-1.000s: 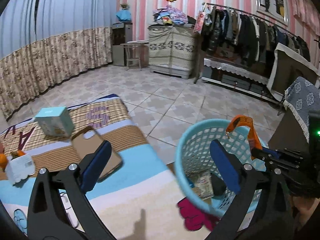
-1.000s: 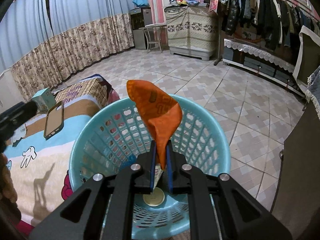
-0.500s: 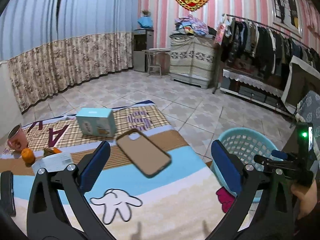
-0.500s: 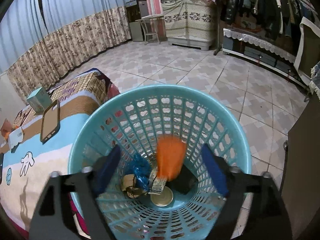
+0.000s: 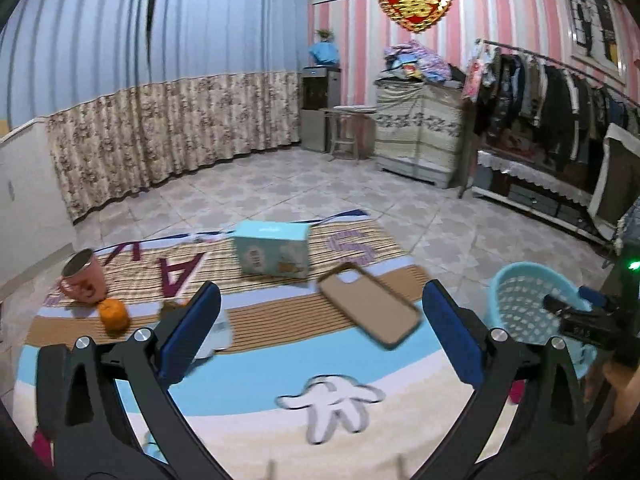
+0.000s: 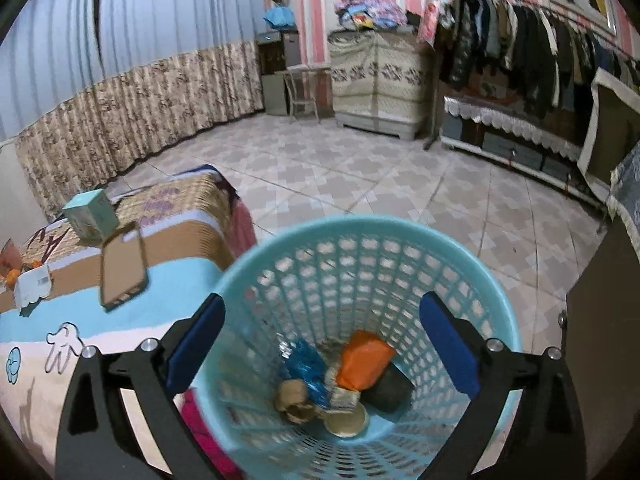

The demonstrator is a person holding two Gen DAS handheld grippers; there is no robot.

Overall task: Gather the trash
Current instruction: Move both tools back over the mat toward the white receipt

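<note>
A light blue mesh basket (image 6: pixel 400 240) stands on the floor beside the table; it also shows in the left wrist view (image 5: pixel 520 280). Inside it lie an orange wrapper (image 6: pixel 364 364), a blue wrapper (image 6: pixel 306 368), a dark object and other scraps. My right gripper (image 6: pixel 320 344) is open and empty above the basket. My left gripper (image 5: pixel 320 332) is open and empty above the table, which has a cartoon cloth (image 5: pixel 280 368). A white paper packet (image 5: pixel 218 332) lies on the table behind my left finger.
On the table are a brown phone case (image 5: pixel 370 312), a teal box (image 5: pixel 272 252), an orange fruit (image 5: pixel 114 314) and a pink mug (image 5: pixel 82 278). A dark cabinet (image 6: pixel 600 360) stands right of the basket. Tiled floor, a clothes rack and curtains lie beyond.
My right gripper opened and the orange wrapper dropped into the basket. My left gripper swung left from the basket towards the table.
</note>
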